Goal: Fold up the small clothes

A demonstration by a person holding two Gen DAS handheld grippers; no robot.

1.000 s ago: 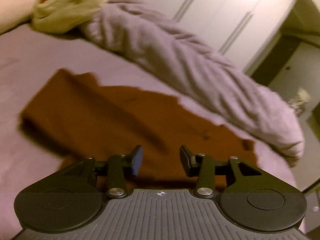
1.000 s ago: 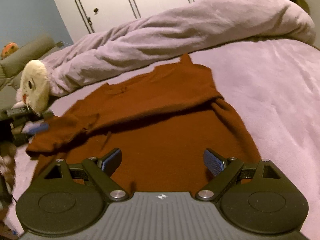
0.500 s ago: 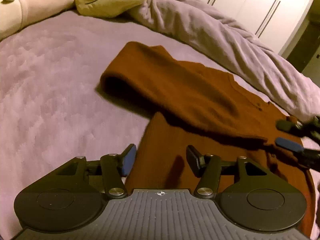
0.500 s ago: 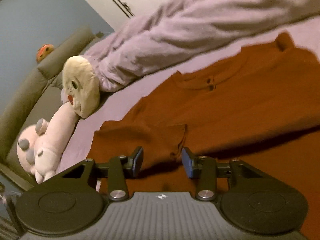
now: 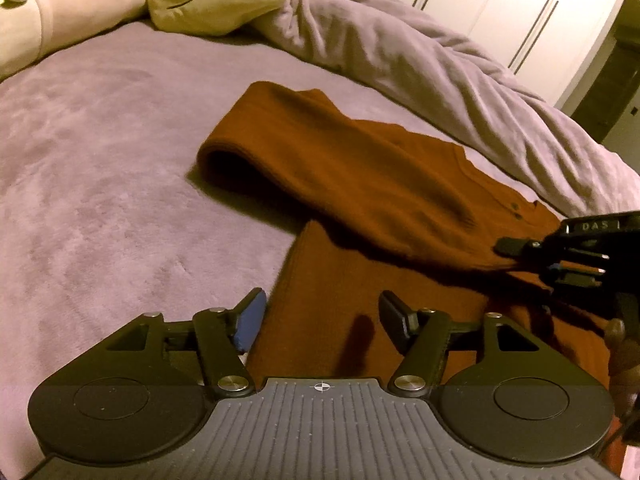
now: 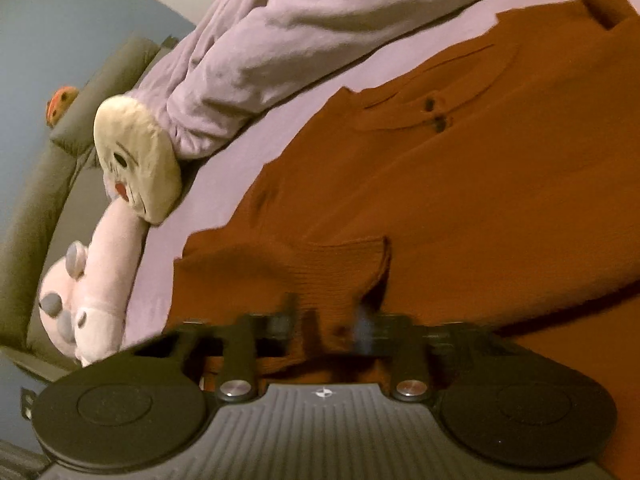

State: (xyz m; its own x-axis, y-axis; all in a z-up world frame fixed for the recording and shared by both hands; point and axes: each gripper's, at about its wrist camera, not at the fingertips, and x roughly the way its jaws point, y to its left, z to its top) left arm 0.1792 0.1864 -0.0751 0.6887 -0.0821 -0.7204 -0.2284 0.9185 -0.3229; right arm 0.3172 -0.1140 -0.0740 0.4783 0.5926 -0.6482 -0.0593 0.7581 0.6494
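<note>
Your right gripper point(image 6: 326, 322) is blurred at the bottom of the view, its jaws drawn together on the ribbed cuff point(image 6: 344, 268) of the rust-brown sweater point(image 6: 500, 184), which lies spread on the lilac bed point(image 6: 240, 176). Taking the sweater as your landmark: its two dark buttons point(image 6: 436, 114) sit at the neckline toward the top. A rumpled lilac duvet point(image 6: 304, 40) lies beyond it, and to its left rests a cream plush head point(image 6: 136, 160) with a long pink plush body point(image 6: 104, 276) below.

left wrist: low, angled down over bed point(image 5: 100, 160) | right wrist: close, rolled | shared: sweater point(image 5: 360, 168)
</note>
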